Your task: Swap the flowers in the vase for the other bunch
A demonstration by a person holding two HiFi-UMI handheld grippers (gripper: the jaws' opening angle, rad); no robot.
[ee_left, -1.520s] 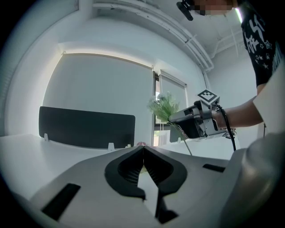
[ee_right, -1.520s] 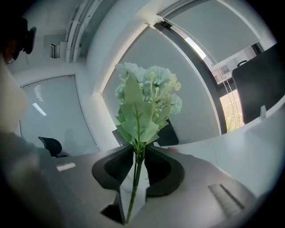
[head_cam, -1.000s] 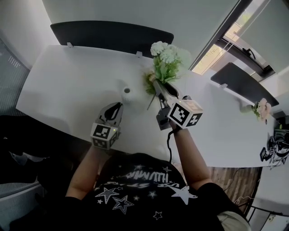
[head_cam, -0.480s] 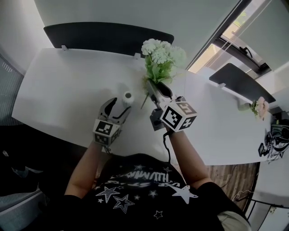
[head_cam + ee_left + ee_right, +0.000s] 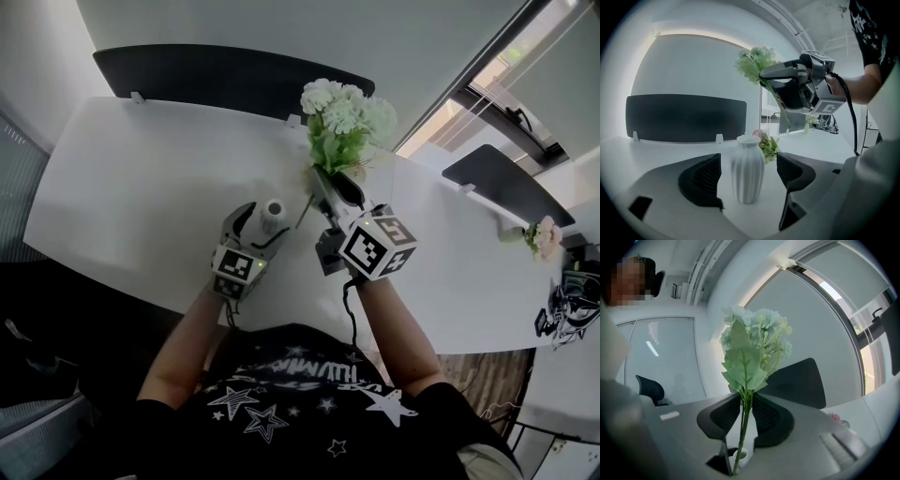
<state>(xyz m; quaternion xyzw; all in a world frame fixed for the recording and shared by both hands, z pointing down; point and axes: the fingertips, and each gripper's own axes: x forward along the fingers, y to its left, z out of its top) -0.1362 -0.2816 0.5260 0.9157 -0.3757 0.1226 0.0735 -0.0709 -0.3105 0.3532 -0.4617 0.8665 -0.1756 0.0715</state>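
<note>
Head view, open table (image 5: 122,178) on my left, vase (image 5: 274,212) toward the near edge between my left tongs (image 5: 266,223), left gripper view, jaws just opened wide, vase untouched between them, right gripper view, right tongs (image 5: 746,399) pinching flowers (image 5: 754,341) by the stem

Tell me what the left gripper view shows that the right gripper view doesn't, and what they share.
Left gripper view only: the white vase standing untouched between the jaws of the left gripper, which have just been opening. It also shows a pink bunch lying behind the vase, and the right gripper seen from outside. Right gripper view only: that gripper's jaws closed on the stems, close up. Both: the white-green bunch held in the air.
</note>
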